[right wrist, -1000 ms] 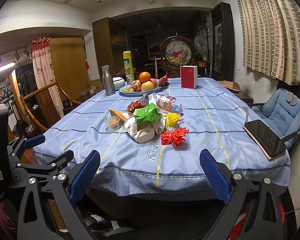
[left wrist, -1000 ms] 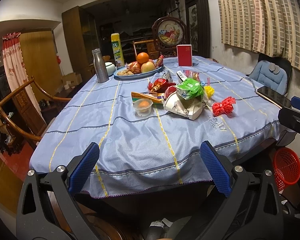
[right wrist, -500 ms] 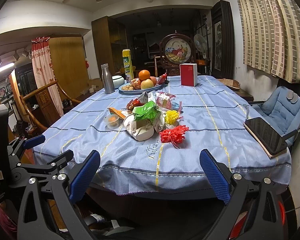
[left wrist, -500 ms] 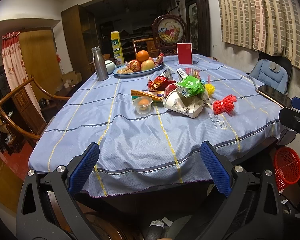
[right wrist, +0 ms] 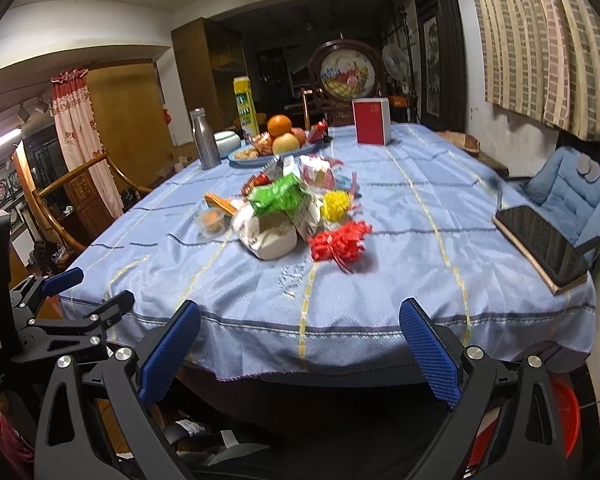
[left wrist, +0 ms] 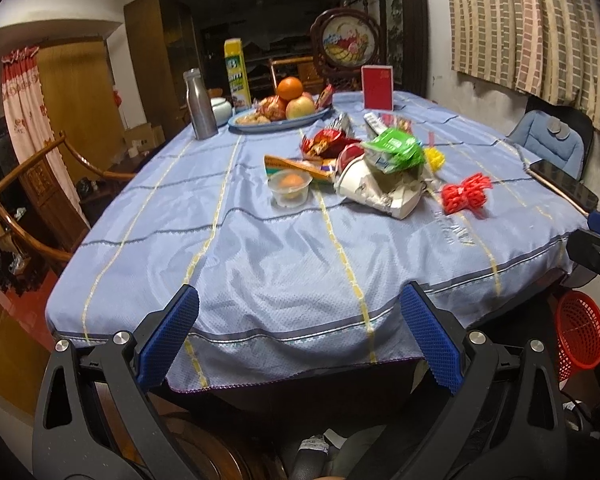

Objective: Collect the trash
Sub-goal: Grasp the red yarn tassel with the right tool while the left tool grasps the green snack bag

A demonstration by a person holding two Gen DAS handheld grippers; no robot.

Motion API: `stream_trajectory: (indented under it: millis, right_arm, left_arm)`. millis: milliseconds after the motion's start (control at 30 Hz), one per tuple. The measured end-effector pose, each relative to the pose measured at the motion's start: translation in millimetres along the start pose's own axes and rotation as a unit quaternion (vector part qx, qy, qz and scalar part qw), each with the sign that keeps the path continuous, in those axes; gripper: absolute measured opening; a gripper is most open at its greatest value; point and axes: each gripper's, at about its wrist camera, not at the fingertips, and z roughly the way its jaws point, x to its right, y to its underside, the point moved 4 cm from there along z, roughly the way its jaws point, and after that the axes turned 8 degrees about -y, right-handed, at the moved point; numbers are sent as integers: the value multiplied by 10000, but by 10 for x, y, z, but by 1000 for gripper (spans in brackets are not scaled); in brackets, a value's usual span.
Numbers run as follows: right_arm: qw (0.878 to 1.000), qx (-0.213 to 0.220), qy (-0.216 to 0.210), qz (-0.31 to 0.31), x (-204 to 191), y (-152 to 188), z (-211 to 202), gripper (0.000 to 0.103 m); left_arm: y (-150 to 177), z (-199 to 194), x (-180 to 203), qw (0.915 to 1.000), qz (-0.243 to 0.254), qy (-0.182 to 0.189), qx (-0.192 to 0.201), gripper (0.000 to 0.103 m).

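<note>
Trash lies heaped near the middle of the blue tablecloth, well ahead of both tools and touched by neither. The left gripper hangs at the near table edge, its blue pads spread wide with nothing but cloth showing between them; in its view the heap sits ahead and a little to the right. The right gripper hangs at the same edge further right, jaws equally wide and empty, and there the heap sits ahead and slightly left.

Across the heap from left to right: a small clear cup with something orange inside, an orange flat packet behind it, red snack wrappers, a crumpled white paper bag with a green wrapper lying on top, a yellow frilly bow, and a red ribbon bundle lying apart at the right end.

Beyond the heap stand a steel bottle and a fruit plate. A red mesh basket sits on the floor at the table's right.
</note>
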Motion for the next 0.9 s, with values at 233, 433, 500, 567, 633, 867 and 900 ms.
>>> stream_trajectory:
  millis: [233,433,500,567,633,867,900]
  right_arm:
    - [9980,-413,-181,434,320,-4,491,97]
    - [9953,-616,-268,696,573,-253,968,97]
    - [9950,-652,-290,703,621,-364,1144,97]
    - [9948,-714,-263,679,650,-431,1300,97]
    - [9937,-791,-294,740,691,-466,1444,97]
    - [9902,-752,-791,875,753,-457,1577,28]
    - [9908,-659,-785,884,772,-462,1533,28]
  left_arm:
    - [-24,425,-29,9988,-112,50,-466,96]
    - [-139,756,-68,9969,-241,55,-747,96]
    - [-200,853,-82,9962,-287,95,-813,96]
    - [-279,930,-81,9957,-320,133,-856,96]
    - [-364,974,-72,9956,-340,161,-858,96]
    - [-712,1049,133,9965,-176,417,-706,96]
    - [-757,1063,194,9964,-130,481,-679,96]
